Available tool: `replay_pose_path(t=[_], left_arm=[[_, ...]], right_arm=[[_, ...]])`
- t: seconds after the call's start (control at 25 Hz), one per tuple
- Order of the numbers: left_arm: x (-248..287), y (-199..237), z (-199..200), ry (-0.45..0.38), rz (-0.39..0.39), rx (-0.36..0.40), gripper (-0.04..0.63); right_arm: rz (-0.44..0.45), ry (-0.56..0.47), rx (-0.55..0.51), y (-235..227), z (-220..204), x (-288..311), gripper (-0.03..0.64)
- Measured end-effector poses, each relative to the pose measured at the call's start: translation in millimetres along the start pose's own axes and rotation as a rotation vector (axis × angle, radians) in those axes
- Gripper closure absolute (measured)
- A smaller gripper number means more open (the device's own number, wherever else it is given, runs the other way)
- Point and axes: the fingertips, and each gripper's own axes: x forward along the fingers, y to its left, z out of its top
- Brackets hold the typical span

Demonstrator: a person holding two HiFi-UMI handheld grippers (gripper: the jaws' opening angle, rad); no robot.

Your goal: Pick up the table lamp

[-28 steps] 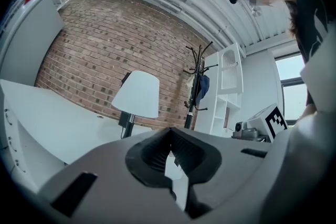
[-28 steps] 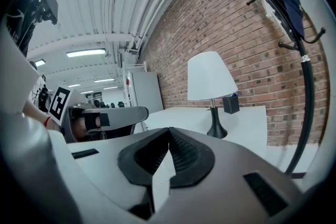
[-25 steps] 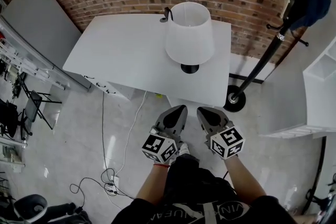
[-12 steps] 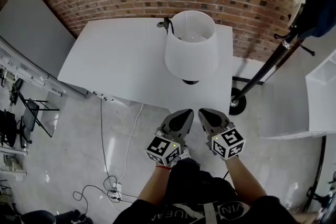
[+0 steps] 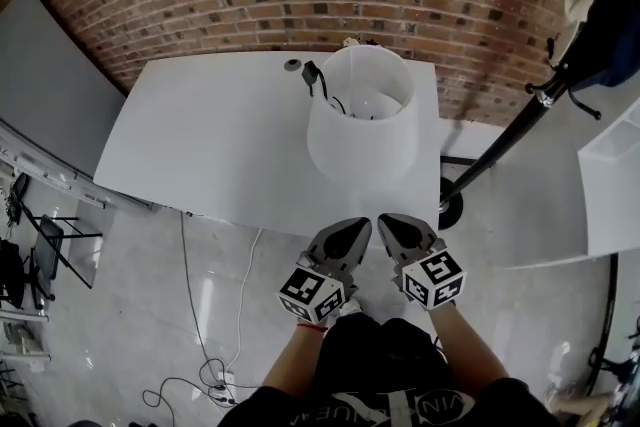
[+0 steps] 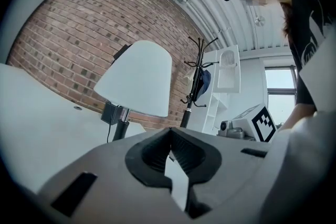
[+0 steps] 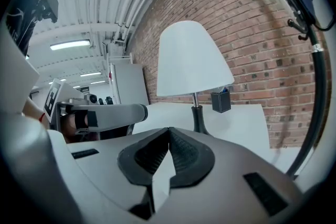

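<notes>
The lamp (image 5: 360, 115) is seen upright on the white table (image 5: 200, 135), at the upper middle of the head view and near the table's lower edge. The left gripper (image 5: 352, 231) and the right gripper (image 5: 392, 227) are held side by side just below that edge, apart from the lamp. Both are pointed up the frame at it, and neither is judged clearly nearer. Each pair of jaws is closed tip to tip with nothing between them, so opening is judged to be needed before any grip.

The stem is hidden under the shade in the head view. It is shown left of the jaws in the left gripper view (image 6: 121, 128) and right of them in the right gripper view (image 7: 198, 115). The foot is cut off there by the gripper bodies. A small dark box (image 7: 221, 100) is seen by the stem; what it is cannot be told.
</notes>
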Motion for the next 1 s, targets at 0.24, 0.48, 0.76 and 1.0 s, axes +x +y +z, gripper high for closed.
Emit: replay_pose_path(t=[0.24, 0.48, 0.76, 1.0], left_arm=[[10.5, 10.6, -4.1, -0.024, -0.050, -0.071, 0.588], [20.6, 25.8, 2.6, -0.109, -0.086, -0.130, 0.588], [31.5, 34.2, 2.9, -0.150, -0.187, -0.173, 0.538], [38.5, 35.4, 13.6, -0.209, -0.291, -0.201, 0.500]], right_arm=[[0.003, 0.021, -0.001, -7.9, -9.1, 12.3, 0.615], [0.009, 0.029, -0.007, -19.9, -20.0, 31.9, 0.614], [0.046, 0.056, -0.020, -23.0, -32.9, 59.6, 0.614], [0.061, 0.063, -0.021, -28.3, -37.2, 70.2, 0.614]])
